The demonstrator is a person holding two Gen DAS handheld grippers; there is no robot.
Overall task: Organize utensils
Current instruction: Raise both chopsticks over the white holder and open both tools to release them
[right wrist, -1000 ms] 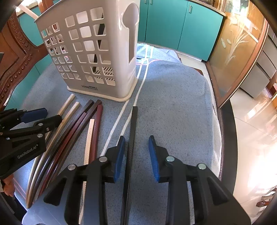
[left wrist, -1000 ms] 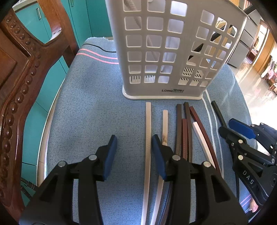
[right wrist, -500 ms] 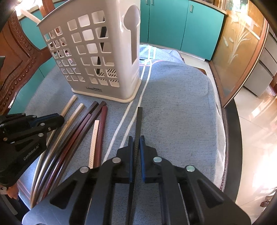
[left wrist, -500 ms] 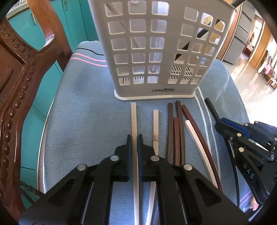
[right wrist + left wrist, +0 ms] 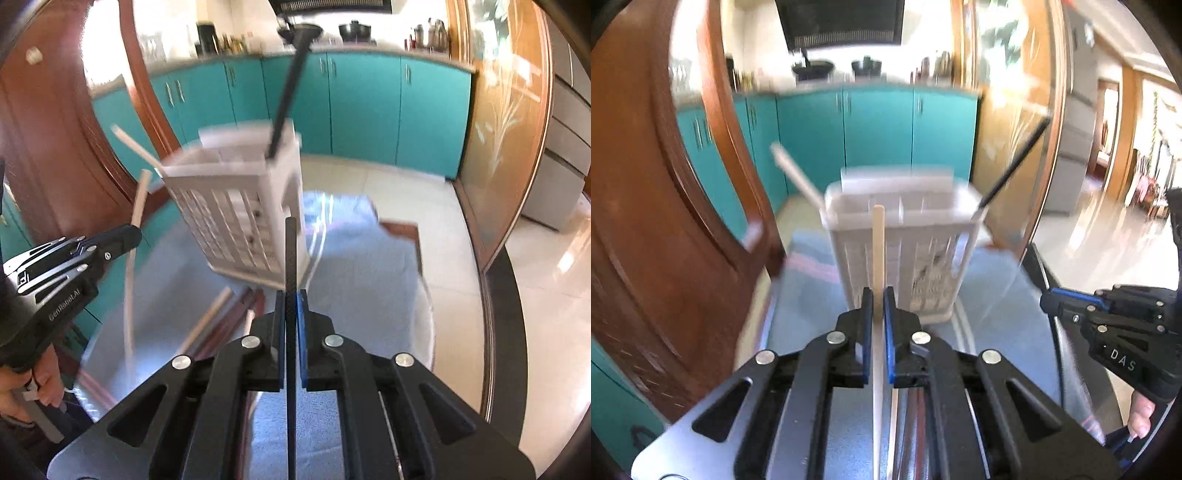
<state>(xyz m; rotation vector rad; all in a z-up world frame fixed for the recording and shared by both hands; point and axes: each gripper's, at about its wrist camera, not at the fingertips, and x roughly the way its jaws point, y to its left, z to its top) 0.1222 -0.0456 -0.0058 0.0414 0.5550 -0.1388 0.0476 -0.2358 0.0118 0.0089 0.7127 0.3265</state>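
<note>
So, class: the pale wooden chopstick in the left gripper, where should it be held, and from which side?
Grip the pale wooden chopstick along its mid shaft, pads on its two long sides, coming from its near end. The left gripper holds it so, leaving the far tip free to enter the white slotted plastic basket.

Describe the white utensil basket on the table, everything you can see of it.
The utensil basket is a tall, upright holder of white or pale grey plastic with walls of square grid holes, a tall arched cutout in one side and a flared foot. It stands on the blue cloth. Dividers split its open top into compartments. A black chopstick and a pale chopstick already lean out of it at opposite sides. Neither gripper touches it. The picture is motion-blurred, so finer detail is lost.
</note>
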